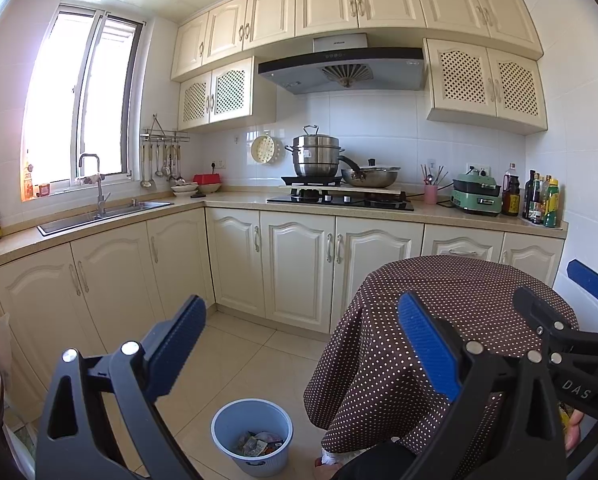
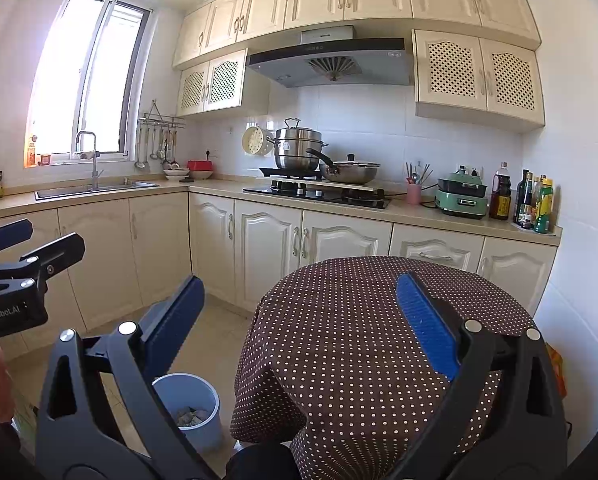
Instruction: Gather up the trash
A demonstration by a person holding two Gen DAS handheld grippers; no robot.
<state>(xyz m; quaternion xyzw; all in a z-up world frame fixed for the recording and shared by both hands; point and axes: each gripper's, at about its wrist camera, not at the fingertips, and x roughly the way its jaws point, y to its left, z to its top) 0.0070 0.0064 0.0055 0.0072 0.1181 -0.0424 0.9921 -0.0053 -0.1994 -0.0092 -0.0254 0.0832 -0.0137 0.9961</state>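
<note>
Both tongs, left [image 1: 303,344] and right [image 2: 299,326], wide open, empty, above bin [image 1: 252,436] beside table edge [image 1: 319,380].

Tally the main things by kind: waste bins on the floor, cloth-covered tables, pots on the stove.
Blue waste bin: 1
Polka-dot covered table: 1
Pots on the stove: 2, steamer pot and lidded wok
Total: 4

Left tool [image 1: 303,344] and right tool [image 2: 299,320] side by side, raised, jaws wide apart, nothing between.
</note>
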